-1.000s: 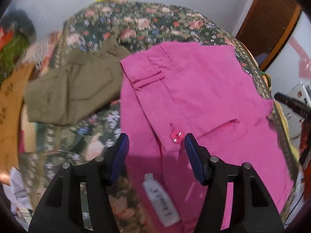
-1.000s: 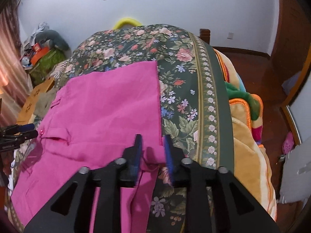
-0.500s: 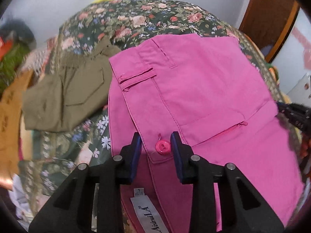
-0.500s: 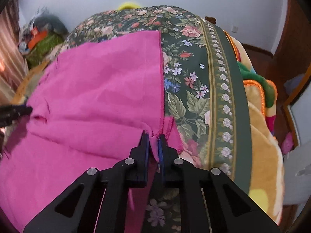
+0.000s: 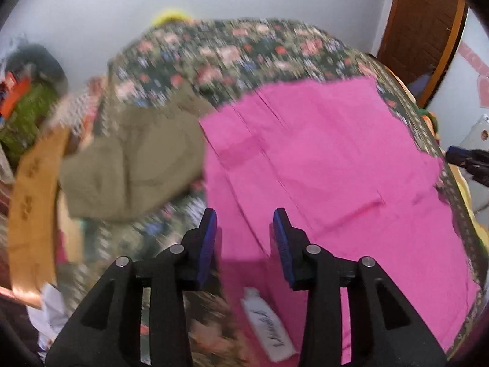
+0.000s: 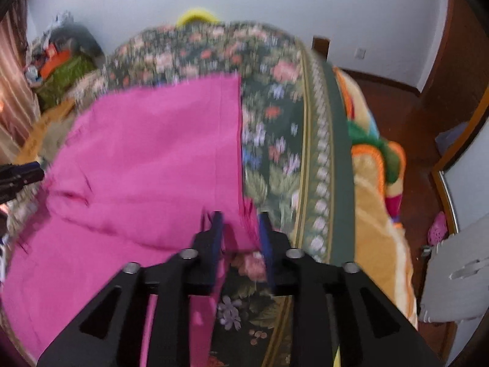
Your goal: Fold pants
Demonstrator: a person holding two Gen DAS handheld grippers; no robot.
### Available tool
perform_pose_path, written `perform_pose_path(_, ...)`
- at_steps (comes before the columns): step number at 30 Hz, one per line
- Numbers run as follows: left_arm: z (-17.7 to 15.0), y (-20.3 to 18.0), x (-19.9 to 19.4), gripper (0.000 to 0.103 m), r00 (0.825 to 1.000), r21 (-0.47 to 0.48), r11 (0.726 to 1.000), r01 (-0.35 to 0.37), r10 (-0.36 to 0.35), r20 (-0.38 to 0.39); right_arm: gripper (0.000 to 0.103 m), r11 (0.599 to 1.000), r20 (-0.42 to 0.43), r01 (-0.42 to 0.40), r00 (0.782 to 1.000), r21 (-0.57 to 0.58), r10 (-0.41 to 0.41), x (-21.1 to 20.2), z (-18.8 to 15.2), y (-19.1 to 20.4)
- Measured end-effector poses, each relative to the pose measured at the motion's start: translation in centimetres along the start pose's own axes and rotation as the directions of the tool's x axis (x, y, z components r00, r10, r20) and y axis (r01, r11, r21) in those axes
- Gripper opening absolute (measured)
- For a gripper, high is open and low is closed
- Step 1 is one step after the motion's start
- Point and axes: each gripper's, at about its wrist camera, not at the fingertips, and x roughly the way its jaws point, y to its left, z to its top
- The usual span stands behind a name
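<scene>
Pink pants (image 5: 321, 165) lie folded on our bedspread's (image 6: 275, 140) right side, both our left gripper (image 5: 244, 235) and right gripper (image 6: 240, 232) having just opened and let go (cloth between the jaws, unpinched).

Soft, even indoor light; both fisheye views are motion-blurred, curved and dark-vignetted at the edges.

White sewn-in label (image 5: 269, 325) inside pink pants (image 5: 321, 165), printed in dark script, too blurred to read. Nothing else legible.
</scene>
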Motion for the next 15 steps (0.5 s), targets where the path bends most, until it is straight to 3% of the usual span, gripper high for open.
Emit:
perform_pose_path(2,1.0,1.0,-0.1,0.058,1.000,-0.023,1.000,0.001,0.000,0.016,0.044,1.000,0.049,-0.010,0.999,-0.001,0.010,-1.1,1.2,0.2)
perform_pose_path(5,2.7,2.6,0.9,0.060,1.000,-0.054,0.999,0.004,-0.003,0.026,0.051,1.000,0.109,-0.016,0.994,-0.017,0.018,-1.6,3.2,0.7)
perform_pose_path(9,4.7,4.6,3.8,0.060,1.000,-0.109,0.994,0.025,-0.025,0.000,0.052,1.000,0.131,-0.020,0.991,-0.014,0.021,0.2,5.7,0.8)
perform_pose_path(15,6.4,5.6,7.9,0.059,0.998,-0.132,0.990,0.059,-0.063,-0.023,0.052,1.000,0.095,-0.021,0.995,-0.014,0.022,5.4,8.6,0.5)
